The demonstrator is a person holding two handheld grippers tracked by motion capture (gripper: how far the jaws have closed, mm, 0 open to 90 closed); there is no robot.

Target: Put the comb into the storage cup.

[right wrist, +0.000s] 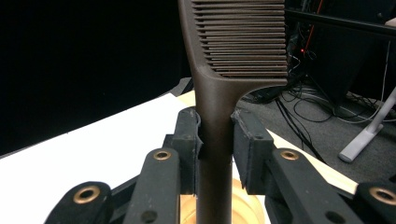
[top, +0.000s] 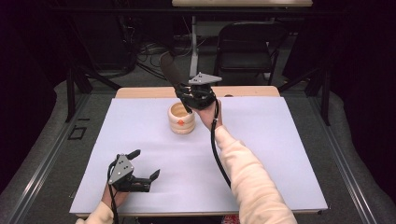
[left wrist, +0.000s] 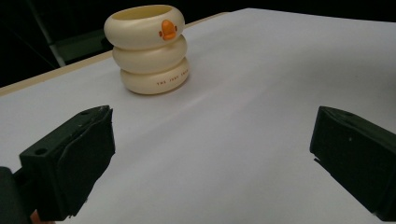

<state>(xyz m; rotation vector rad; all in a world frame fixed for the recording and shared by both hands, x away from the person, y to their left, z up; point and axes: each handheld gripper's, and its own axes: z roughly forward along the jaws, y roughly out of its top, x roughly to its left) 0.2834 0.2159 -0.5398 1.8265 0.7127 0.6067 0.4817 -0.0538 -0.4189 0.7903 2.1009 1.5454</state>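
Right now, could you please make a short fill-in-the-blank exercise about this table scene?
1. The right gripper is shut on the handle of a dark brown ____.
2. The cream holder looks like ____ stacked rings.
3. The small mark on its top ring is ____ in colour.
4. The left gripper has its jaws ____, with nothing between them.

Missing words: comb; three; orange; open

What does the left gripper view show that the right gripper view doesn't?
The left gripper view alone shows the holder's side: three stacked cream rings, an orange duck bill and small lettering, standing apart from the left gripper, whose jaws are wide open with nothing between them. The right gripper view alone shows the right gripper clamped on a dark comb, teeth upward, above the holder's mouth. Both show the holder and the white table sheet.
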